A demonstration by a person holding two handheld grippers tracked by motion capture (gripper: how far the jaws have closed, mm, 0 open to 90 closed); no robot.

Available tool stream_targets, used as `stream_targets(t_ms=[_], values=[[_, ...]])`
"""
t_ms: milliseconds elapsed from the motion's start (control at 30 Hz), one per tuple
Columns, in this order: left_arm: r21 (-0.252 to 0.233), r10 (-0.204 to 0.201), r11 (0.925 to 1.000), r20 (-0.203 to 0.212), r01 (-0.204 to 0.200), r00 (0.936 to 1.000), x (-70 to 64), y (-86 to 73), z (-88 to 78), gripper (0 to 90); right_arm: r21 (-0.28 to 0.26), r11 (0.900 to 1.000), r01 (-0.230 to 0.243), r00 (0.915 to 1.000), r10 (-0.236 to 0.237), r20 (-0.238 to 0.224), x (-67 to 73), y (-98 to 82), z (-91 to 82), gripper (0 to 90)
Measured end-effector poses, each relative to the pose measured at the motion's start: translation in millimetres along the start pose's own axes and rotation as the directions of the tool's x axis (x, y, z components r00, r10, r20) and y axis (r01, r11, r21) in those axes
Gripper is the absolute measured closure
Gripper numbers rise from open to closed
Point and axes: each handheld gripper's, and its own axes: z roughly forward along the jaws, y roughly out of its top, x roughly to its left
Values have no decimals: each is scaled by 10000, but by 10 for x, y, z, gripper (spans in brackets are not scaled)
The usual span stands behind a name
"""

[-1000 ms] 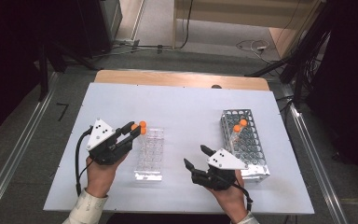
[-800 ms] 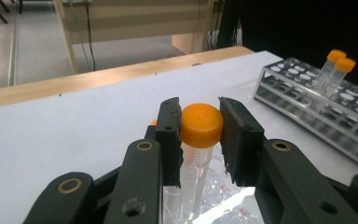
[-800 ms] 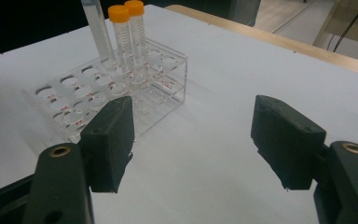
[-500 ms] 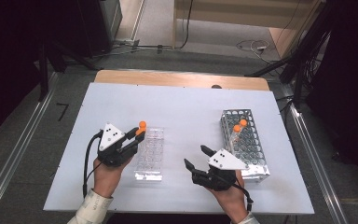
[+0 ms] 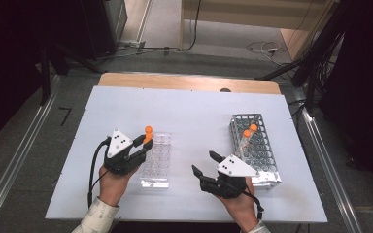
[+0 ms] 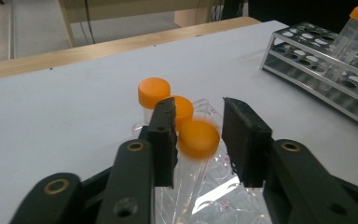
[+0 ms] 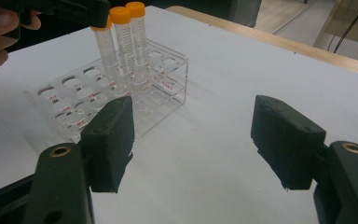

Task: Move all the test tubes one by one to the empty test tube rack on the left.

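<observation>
Orange-capped tube (image 6: 196,148) sits between the left gripper (image 5: 144,145) fingers, lower end down in the clear rack (image 5: 156,156), w/ two more capped tubes (image 6: 154,95) standing just behind it at the rack's far end. In the left gripper view the cap rests against one finger (image 6: 164,140), while a gap shows on the other side, so the squeeze is off: fingers have just been easing apart w/ the tube between them, not pressing on both sides. Cap is a bit blurred. Clear rack lies on the white tabletop (image 5: 194,111), left of centre in the high view, left hand (image 5: 112,182) right beside it.

Right gripper (image 5: 205,164) is near the front edge of the tabletop, fingers spread wide, nothing between them. Its own view looks across bare tabletop at the clear rack, three tubes upright in a row there.

Metal rack (image 5: 253,148) sits on the right side, just beside the right gripper, holding two orange-capped tubes (image 5: 248,132) leaning a little.
</observation>
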Motion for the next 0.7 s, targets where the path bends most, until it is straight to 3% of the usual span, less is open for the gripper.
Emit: stream_targets(t_ms=[200,400,533,700], values=[[-203,-112,9997,-57,111,9999,-3,25,-36,553,-78,10000,25,10000,-25,41,-5,10,-20,290],[-336,-299,9990,253,307,9992,-28,73,-61,359,-224,9997,-94,9998,98,197,-72,34,-69,294],[-475,-291,9984,55,293,9996,-53,93,-78,252,-366,9991,-234,9987,250,443,-156,57,-118,295],[-625,-318,9976,-118,310,9994,-57,93,-92,239,-514,9976,-470,9952,512,832,-306,74,-186,296]])
